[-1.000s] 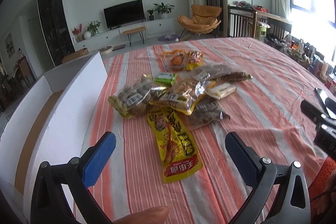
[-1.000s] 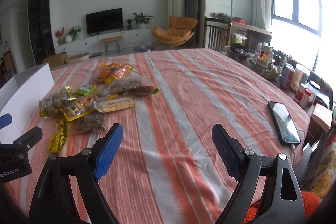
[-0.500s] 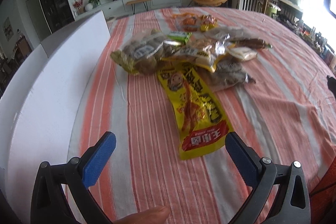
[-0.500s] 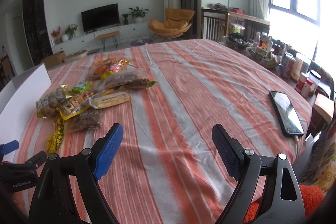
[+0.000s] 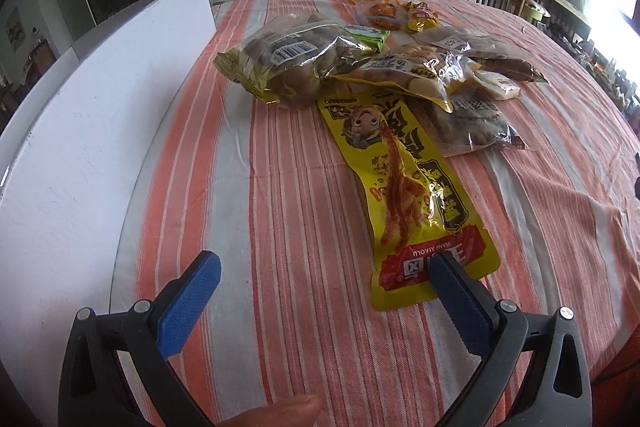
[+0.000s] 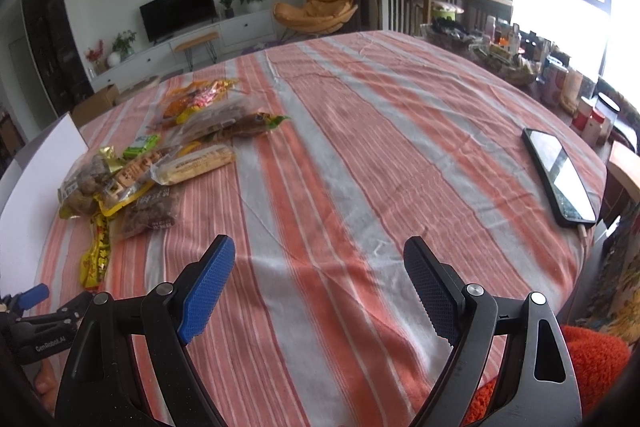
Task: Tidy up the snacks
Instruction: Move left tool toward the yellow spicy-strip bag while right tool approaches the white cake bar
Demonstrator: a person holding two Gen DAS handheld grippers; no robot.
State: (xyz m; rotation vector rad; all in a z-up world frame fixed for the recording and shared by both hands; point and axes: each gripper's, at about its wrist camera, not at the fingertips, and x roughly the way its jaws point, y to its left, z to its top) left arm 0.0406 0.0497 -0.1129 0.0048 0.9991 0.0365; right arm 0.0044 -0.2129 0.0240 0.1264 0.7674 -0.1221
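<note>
1. Left wrist view: the left gripper fills the lower edge of the frame, its jaws spread wide and released, with nothing between the blue pads. A fingertip of the person shows at the bottom centre.
2. The long yellow snack packet lies flat on the striped cloth of the bench, running from the frame centre toward the lower right; its red end sits just at the tip of the right-hand pad.
3. Above that packet, in the upper centre, the snack pile is heaped: a clear bag of brown pieces at its left, a small green packet behind, orange packets farthest back, and a grey-brown bag at its right.
4. A white box wall occupies the left side of the frame, standing just beside the pile.
5. Right wrist view: the right gripper sits at the lower edge, jaws likewise spread and released, over bare striped cloth, well apart from the snacks.
6. In this view the snack pile lies in the left-centre of the frame, and part of the left gripper shows at the lower left edge.
7. A black phone with a cable attached rests near the bench's edge at the right of the frame.
</note>
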